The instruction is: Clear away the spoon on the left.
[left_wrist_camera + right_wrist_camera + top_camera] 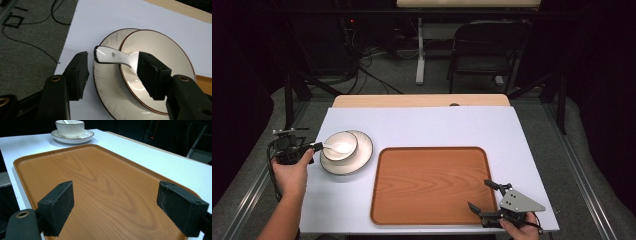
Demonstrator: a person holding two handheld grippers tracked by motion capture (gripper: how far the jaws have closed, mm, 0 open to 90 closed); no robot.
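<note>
The left claw [112,72] stands with its jaws apart, straddling the handle of a white spoon [113,57] that rests in a bowl [160,50] stacked on a plate [106,82]. The handle tip lies between the pads, touching neither. If the jaws close off-centre, the glossy handle could likely slip or lever up, tipping the bowl or scraping it across the plate. The right claw [122,205] is also spread wide, empty, hovering above the near edge of the wooden tray [100,182] on the bench [437,125], well apart from the bowl ahead.
</note>
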